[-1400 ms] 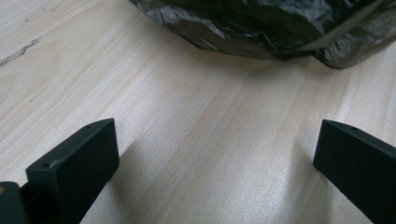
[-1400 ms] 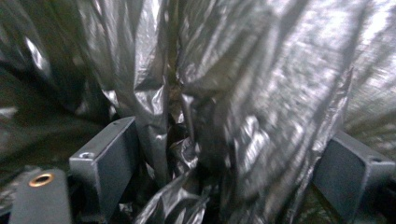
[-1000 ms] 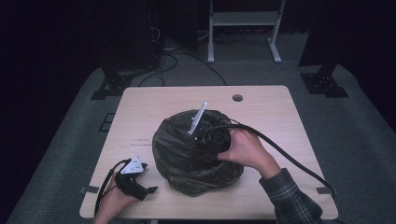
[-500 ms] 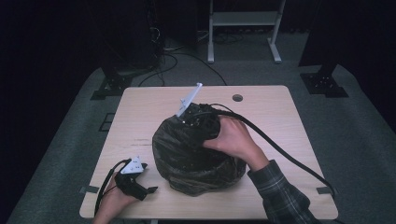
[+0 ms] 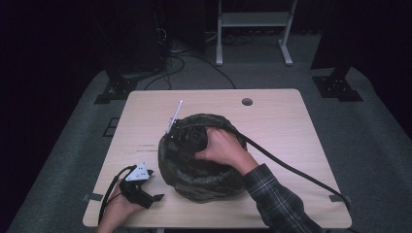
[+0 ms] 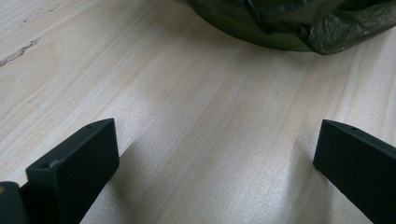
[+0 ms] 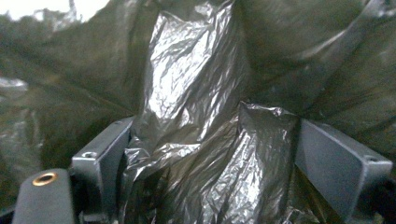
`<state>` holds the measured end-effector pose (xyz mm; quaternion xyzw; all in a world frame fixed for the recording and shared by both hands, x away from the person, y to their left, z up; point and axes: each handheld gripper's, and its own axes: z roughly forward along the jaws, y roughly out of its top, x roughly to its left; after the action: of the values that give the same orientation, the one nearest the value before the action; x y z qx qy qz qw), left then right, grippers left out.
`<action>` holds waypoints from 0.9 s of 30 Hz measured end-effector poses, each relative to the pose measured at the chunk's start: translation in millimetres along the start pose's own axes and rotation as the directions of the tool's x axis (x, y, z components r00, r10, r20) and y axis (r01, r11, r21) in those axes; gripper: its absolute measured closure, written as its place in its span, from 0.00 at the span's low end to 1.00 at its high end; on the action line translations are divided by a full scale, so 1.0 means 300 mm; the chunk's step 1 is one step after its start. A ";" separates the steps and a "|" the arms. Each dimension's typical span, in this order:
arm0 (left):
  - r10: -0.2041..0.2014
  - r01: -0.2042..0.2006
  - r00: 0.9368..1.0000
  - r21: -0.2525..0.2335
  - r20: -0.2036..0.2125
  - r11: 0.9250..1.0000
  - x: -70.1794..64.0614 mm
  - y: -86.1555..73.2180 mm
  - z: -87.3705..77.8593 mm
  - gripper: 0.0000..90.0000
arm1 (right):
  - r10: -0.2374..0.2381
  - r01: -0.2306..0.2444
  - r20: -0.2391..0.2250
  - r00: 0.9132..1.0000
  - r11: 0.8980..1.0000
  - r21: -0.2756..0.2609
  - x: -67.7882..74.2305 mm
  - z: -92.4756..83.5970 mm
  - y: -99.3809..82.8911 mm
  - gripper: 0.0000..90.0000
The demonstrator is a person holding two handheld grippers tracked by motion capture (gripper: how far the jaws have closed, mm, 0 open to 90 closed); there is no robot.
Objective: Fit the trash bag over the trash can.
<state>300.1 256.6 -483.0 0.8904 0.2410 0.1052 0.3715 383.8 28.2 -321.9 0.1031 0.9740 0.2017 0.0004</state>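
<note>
A round bin lined with a dark, crinkled plastic bag (image 5: 204,180) stands at the middle of the wooden table (image 5: 277,121). A person's right hand reaches into its top from the right and holds my right gripper (image 5: 183,140), whose grey plate sticks up at the bin's far left rim. In the right gripper view, bunched bag film (image 7: 187,93) fills the gap of the right gripper (image 7: 210,140); the jaws stand wide and open. My left gripper (image 5: 154,197) rests on the table at the front left, open and empty (image 6: 215,144), with the bag's edge (image 6: 280,23) beyond it.
A thick black cable (image 5: 291,170) runs from the bin across the table to its front right edge. A small round hole (image 5: 247,102) sits near the table's far edge. Dark stands and cables crowd the floor behind the table.
The right hand and its gripper have moved left across the top of the bag, and the grey plate now leans at the bin's far left rim. The left gripper has stayed put.
</note>
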 end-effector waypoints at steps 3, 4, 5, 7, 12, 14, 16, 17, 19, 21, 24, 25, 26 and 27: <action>0.000 0.000 1.000 -0.001 0.000 1.000 0.000 0.000 0.000 0.00 | 0.001 -0.001 -0.002 1.000 0.998 0.058 -0.002 0.027 0.001 0.15; 0.000 0.000 1.000 -0.001 0.000 1.000 0.000 0.000 0.000 0.00 | 0.000 0.000 0.001 1.000 0.998 0.065 -0.002 0.029 0.001 0.15; 0.000 0.000 1.000 0.000 0.000 1.000 0.000 0.000 0.000 0.00 | 0.002 -0.002 -0.005 1.000 0.998 0.060 -0.001 0.027 0.001 0.15; 0.000 0.000 1.000 0.000 0.000 1.000 0.000 0.000 0.000 0.00 | -0.003 0.003 0.005 1.000 0.999 0.038 0.005 0.012 0.001 0.15; 0.000 0.000 1.000 -0.001 0.000 1.000 0.000 0.000 0.000 0.00 | -0.004 0.005 0.022 1.000 1.000 -0.024 0.013 -0.052 -0.015 0.15; 0.000 0.000 1.000 -0.001 0.000 1.000 0.000 0.000 0.000 0.00 | -0.014 0.016 0.039 0.999 0.998 -0.061 0.017 -0.087 -0.024 0.15; 0.000 0.000 1.000 -0.001 0.000 1.000 0.000 0.000 0.000 0.00 | -0.010 0.014 0.048 0.999 0.996 -0.092 0.024 -0.120 -0.032 0.15; 0.000 0.000 1.000 -0.001 0.000 1.000 0.000 0.000 0.000 0.00 | -0.012 0.019 0.056 0.998 0.994 -0.112 0.027 -0.139 -0.037 0.15; 0.000 0.000 1.000 -0.001 0.000 1.000 0.000 0.000 0.000 0.00 | -0.007 0.017 0.071 0.997 0.989 -0.147 0.033 -0.180 -0.052 0.15; 0.000 0.000 1.000 -0.001 0.000 1.000 0.000 0.000 0.001 0.00 | -0.014 0.028 0.076 0.997 0.980 -0.197 0.033 -0.219 -0.079 0.15; -0.001 0.001 1.000 -0.002 0.001 1.000 0.000 0.000 0.001 0.00 | -0.009 0.037 0.111 0.994 0.966 -0.256 0.031 -0.274 -0.133 0.15; 0.000 0.000 1.000 -0.001 0.001 1.000 0.000 0.000 0.001 0.00 | -0.003 0.035 0.116 0.993 0.960 -0.277 0.033 -0.288 -0.148 0.15; 0.000 0.000 1.000 -0.001 0.001 1.000 0.001 0.001 0.001 0.00 | 0.005 0.027 0.104 0.995 0.953 -0.303 0.031 -0.304 -0.167 0.15; 0.000 0.000 1.000 -0.002 0.001 1.000 0.001 0.000 0.001 0.00 | 0.009 0.024 0.100 0.995 0.945 -0.325 0.029 -0.320 -0.188 0.15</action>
<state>300.4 256.3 -483.2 0.8902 0.2408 0.1052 0.3722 359.8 -58.4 -255.7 0.1077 0.9265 0.3544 0.0669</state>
